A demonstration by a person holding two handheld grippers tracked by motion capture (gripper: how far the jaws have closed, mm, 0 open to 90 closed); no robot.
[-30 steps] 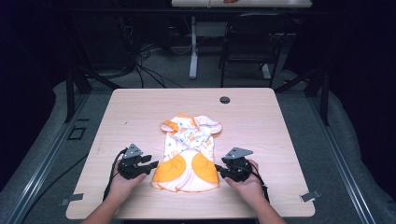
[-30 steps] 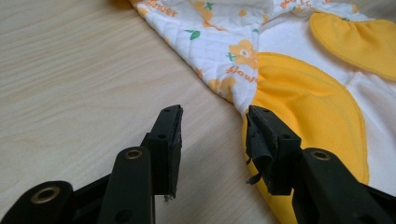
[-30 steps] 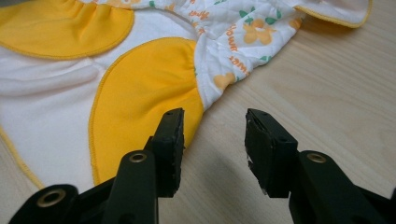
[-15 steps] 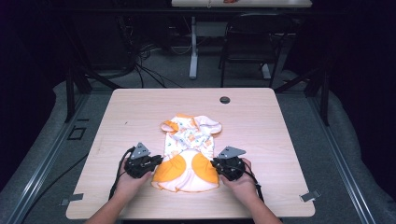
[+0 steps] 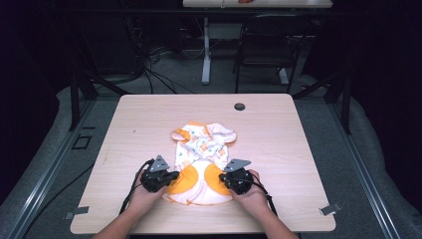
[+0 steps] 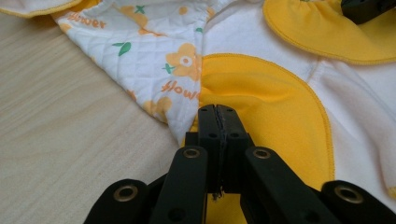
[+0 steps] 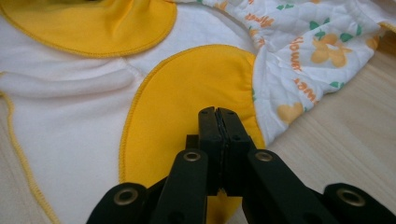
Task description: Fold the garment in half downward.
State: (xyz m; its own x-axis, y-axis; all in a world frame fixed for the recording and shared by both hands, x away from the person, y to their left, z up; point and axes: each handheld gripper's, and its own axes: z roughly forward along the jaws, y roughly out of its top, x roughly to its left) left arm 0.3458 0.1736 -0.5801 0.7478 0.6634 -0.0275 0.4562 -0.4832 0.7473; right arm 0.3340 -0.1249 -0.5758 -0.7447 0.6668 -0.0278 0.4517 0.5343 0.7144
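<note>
1. Left side: we find the left gripper (image 5: pixel 169 178) at the near left edge of the baby garment (image 5: pixel 201 149), held in the person's left hand (image 5: pixel 142 196). In the left gripper view its fingers (image 6: pixel 218 128) are pressed together with no gap. They seem to pinch the garment's edge where the orange patch (image 6: pixel 271 116) meets the quilted flower-print cloth (image 6: pixel 154 60), though the cloth between them is hidden, so we judge rather than see the grip.
2. Centre: the garment lies flat on the tabletop (image 5: pixel 298 144), near the middle and towards the person. Its long axis runs away from the person, with the white and orange end nearest and the flower-print end beyond.
3. Right side: the right gripper (image 5: pixel 225 178) sits at the near right edge, opposite the left one, in the right hand (image 5: pixel 251 196). In the right gripper view its fingers (image 7: pixel 218 126) are likewise closed tight over the edge of the other orange patch (image 7: pixel 187 107), printed cloth (image 7: pixel 308 42) just beside them.
4. The key relation: both grippers stand at the garment's near end, one on each side and equally close, with the rest of the garment stretching away beyond their fingers. We judge a two-handed lift or fold towards the far end would suit.
5. Far off on the tabletop we note a small dark round cap (image 5: pixel 239 106), well apart from the garment.
</note>
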